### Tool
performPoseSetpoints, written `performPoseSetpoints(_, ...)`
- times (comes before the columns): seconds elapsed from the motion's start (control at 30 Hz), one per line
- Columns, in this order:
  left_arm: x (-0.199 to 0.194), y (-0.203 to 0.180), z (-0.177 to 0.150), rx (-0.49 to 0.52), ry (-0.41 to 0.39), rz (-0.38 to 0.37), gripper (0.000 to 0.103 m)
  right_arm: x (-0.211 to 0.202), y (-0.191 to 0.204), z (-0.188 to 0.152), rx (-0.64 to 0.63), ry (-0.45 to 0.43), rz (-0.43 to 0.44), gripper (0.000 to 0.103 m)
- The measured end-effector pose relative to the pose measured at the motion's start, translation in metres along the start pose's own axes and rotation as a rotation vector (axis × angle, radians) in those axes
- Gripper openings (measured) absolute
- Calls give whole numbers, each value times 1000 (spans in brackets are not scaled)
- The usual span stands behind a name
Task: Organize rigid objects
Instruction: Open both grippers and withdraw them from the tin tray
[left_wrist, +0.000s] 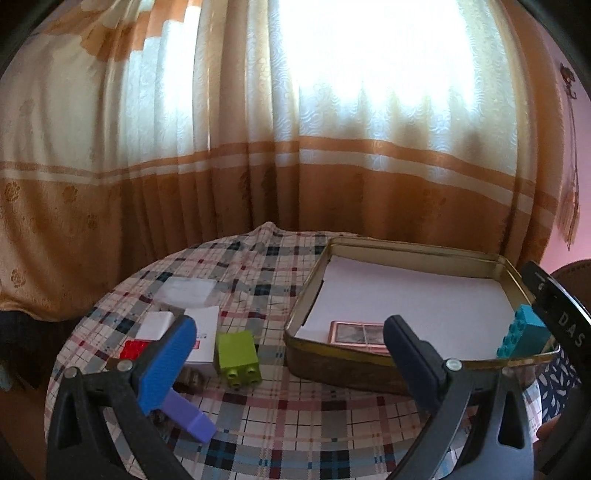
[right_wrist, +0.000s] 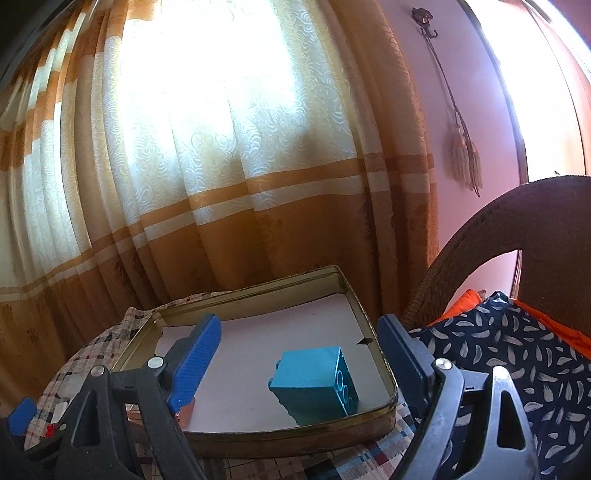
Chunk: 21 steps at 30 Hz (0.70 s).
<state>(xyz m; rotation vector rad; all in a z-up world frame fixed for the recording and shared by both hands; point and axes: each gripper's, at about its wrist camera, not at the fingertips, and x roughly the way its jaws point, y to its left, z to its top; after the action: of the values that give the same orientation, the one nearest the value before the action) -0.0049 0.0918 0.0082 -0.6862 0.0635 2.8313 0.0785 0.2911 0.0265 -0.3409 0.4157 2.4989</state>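
Observation:
A gold tin tray (left_wrist: 406, 247) lined with white paper sits on the checked table at the right. A teal brick (right_wrist: 314, 384) lies in its near right corner, also in the left wrist view (left_wrist: 524, 332). A pink-framed card (left_wrist: 358, 332) lies in the tray's front. A lime green brick (left_wrist: 238, 354), a red brick (left_wrist: 135, 349), white boxes (left_wrist: 201, 332) and a purple piece (left_wrist: 188, 417) lie left of the tray. My left gripper (left_wrist: 291, 365) is open and empty above the table. My right gripper (right_wrist: 295, 354) is open, with the teal brick lying between and below its fingers.
A checked tablecloth (left_wrist: 295, 424) covers the round table. Orange and cream curtains (left_wrist: 258, 166) hang behind. A wicker chair (right_wrist: 517, 229) with a patterned cushion (right_wrist: 517, 350) stands to the right of the tray.

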Motion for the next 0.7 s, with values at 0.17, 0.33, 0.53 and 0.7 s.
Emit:
performPoseSetpoints(0.17, 4, 3, 0, -15, 15, 4, 103, 1, 2, 0, -11, 1, -1, 88)
performPoseSetpoints(0.33, 3, 1, -1, -9, 11, 3, 103, 1, 2, 0, -12, 1, -2, 88)
performPoseSetpoints(0.53, 2, 3, -1, -8, 18, 18, 103, -1, 3, -1, 2, 7, 15, 88)
performPoseSetpoints(0.7, -5, 14, -1, 12, -6, 37, 103, 1, 2, -3, 29, 50, 43, 88)
